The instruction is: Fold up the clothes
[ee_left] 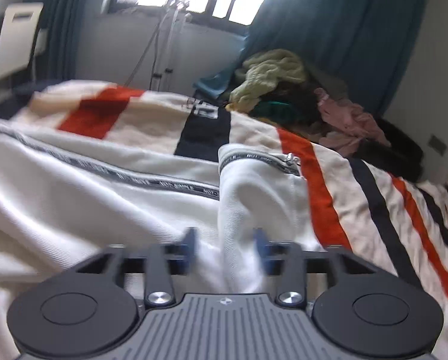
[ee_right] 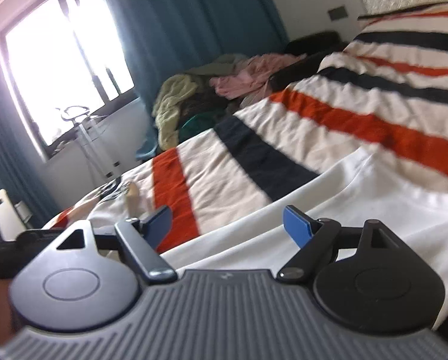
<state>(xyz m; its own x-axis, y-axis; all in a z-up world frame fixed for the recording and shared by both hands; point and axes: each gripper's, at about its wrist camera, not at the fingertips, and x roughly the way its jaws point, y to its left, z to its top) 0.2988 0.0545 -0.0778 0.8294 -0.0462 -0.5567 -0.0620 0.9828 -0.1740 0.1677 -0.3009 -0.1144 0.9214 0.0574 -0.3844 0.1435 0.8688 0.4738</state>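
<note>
The white garment (ee_left: 104, 186) lies spread on the bed, on top of the striped blanket (ee_left: 152, 120), which has cream, orange and dark navy bands. A grey printed band and a zipper run across the cloth.

The left tongs (ee_left: 225, 244) are low over the bed and point forward along it, almost level. A raised fold of the white garment stands between the two blue pads (ee_left: 191, 240), and the pads are close to it on both sides. The picture is blurred there, so I cannot tell if they really press the cloth.

The right tongs (ee_right: 227, 223) are tilted, so the room looks slanted in that view. Their two blue pads (ee_right: 297, 225) stand well apart, with nothing between them. They hang just above the edge of the white garment (ee_right: 359, 198), where it meets the striped blanket (ee_right: 284, 132).

At the far side of the bed is a pile of clothes (ee_left: 299, 90), with a yellow-green piece, a pink piece and dark pieces. Behind it hang teal curtains (ee_left: 338, 24) beside a bright window (ee_right: 59, 60).
</note>
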